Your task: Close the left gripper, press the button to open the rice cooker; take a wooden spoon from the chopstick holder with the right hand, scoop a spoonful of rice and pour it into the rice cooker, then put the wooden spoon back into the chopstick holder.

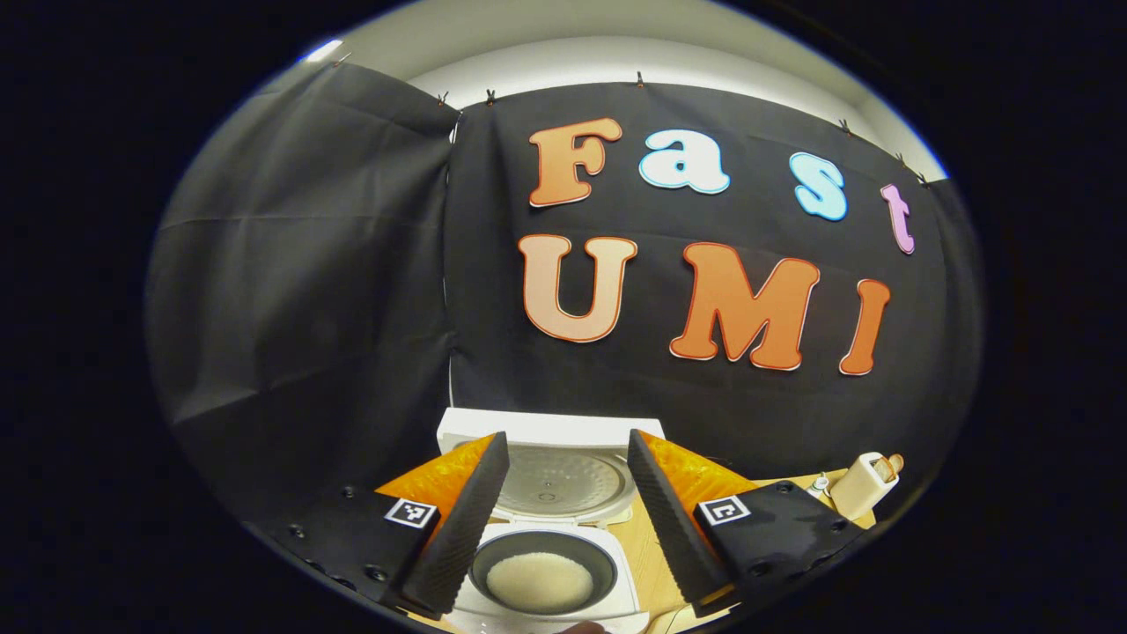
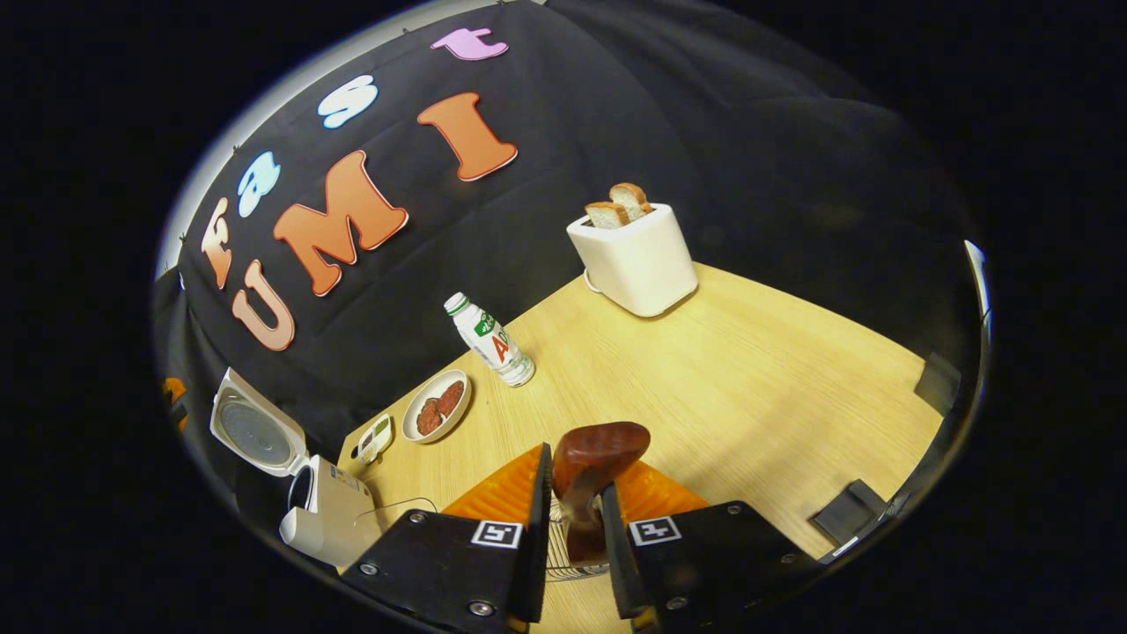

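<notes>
Two fingers point(image 2: 607, 528) pinching wooden spoon point(image 2: 592, 467), rice cooker point(image 1: 546, 537) lid up

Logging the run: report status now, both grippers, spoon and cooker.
Left gripper open above the rice cooker, lid up, rice in pot. Right gripper shut on wooden spoon, over the wire chopstick holder. Nothing in the way.

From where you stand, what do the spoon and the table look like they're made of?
The spoon looks like dark reddish-brown wood, smooth with a slight sheen, possibly lacquered. The table shows pale wood grain in fine straight lines with a matte finish; whether solid wood or laminate, I cannot tell.
</notes>
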`<state>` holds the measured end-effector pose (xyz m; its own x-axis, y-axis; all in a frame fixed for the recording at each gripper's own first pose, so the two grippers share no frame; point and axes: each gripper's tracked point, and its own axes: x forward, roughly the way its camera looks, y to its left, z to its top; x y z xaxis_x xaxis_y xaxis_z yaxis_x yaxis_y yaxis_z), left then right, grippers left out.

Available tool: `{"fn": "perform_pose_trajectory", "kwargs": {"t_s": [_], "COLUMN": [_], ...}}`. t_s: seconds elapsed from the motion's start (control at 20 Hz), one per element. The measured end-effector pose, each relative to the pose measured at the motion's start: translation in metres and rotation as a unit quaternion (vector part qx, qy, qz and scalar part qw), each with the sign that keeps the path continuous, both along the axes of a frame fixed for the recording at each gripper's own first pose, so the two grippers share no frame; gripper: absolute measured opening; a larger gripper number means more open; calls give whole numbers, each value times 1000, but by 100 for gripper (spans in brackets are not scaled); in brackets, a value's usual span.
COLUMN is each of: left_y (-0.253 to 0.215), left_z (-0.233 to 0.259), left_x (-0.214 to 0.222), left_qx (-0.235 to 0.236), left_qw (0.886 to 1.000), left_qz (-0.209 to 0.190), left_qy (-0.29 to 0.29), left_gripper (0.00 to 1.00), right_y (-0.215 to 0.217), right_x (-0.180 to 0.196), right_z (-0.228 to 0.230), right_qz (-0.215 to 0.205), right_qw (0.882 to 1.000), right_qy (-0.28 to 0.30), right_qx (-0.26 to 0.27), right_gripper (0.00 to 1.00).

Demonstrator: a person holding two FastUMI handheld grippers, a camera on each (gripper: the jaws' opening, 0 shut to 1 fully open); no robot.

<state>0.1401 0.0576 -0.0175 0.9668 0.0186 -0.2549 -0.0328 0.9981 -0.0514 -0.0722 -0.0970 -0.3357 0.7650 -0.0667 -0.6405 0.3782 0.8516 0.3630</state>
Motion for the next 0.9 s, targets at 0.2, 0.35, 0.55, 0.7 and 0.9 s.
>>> {"fn": "perform_pose_trajectory", "kwargs": {"t_s": [0.2, 0.35, 0.55, 0.7, 0.9], "left_y": [12, 18, 14, 13, 5], "left_z": [9, 13, -17, -55, -99], "left_x": [51, 91, 135, 151, 149], "left_qx": [8, -10, -12, -37, 7], "left_qw": [1000, 1000, 996, 986, 967], "left_qz": [2, 0, -8, 10, 2], "left_qy": [11, 26, 88, 160, 253], "left_gripper": [89, 89, 89, 89, 92], "right_y": [-11, -16, -25, -33, -40], "right_x": [-20, -41, -61, -67, -68], "right_z": [16, 36, 70, 98, 118], "right_qz": [-7, -14, -38, -55, -50], "right_qw": [999, 997, 994, 993, 990], "right_qy": [12, 17, 7, -12, -26], "right_qx": [-37, -68, -98, -108, -127], "right_gripper": [39, 60, 79, 81, 81]}}
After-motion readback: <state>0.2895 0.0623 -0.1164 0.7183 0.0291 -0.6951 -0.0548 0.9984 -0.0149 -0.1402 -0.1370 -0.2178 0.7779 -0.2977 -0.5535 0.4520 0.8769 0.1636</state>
